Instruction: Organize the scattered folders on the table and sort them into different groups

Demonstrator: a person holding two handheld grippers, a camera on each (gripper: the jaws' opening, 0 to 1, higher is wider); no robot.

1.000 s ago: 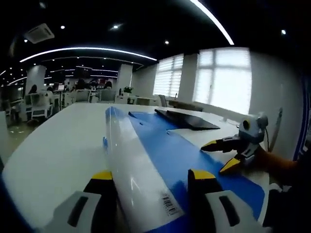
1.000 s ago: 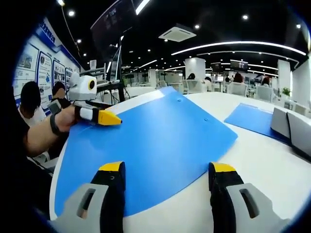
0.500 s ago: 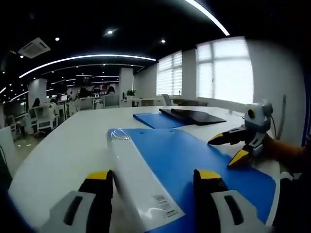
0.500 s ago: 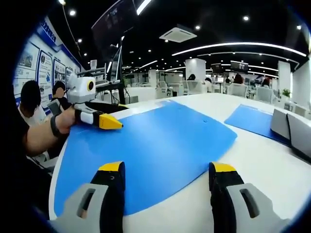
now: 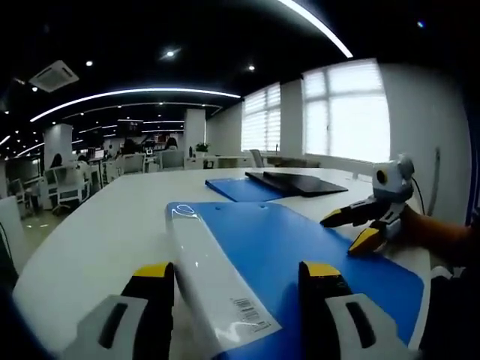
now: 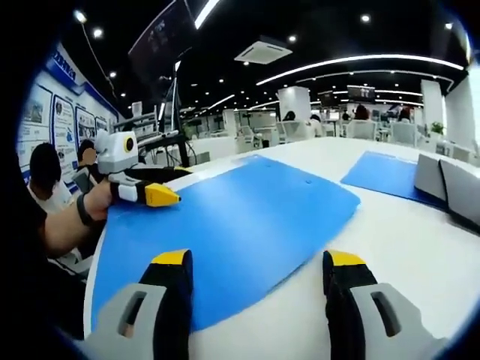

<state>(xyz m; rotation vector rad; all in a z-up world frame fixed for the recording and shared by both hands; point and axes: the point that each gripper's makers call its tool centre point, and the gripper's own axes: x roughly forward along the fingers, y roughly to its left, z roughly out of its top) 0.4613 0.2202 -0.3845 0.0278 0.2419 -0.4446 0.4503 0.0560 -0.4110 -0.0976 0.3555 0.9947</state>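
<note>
A blue folder (image 5: pixel 300 247) with a white spine (image 5: pixel 206 274) lies flat on the white table (image 5: pixel 90 240). My left gripper (image 5: pixel 236 271) is open, and the spine end of the folder lies between its jaws, which stand apart from it. My right gripper (image 5: pixel 351 229), held by a hand, hovers open at the folder's right edge. In the right gripper view the same folder (image 6: pixel 232 221) spreads ahead of my open right gripper (image 6: pixel 256 259). The left gripper (image 6: pixel 150 191) comes in from the left over the folder's far edge.
A second blue folder (image 5: pixel 236 187) and a black folder (image 5: pixel 296 182) lie farther back on the table. In the right gripper view that second blue folder (image 6: pixel 382 169) lies beside grey-edged folders (image 6: pixel 450 184) at the right. Desks, chairs and seated people fill the room behind.
The blue folder, tilted up a second ago, now lies flat on the table. Both grippers have stayed open and shifted only slightly.
</note>
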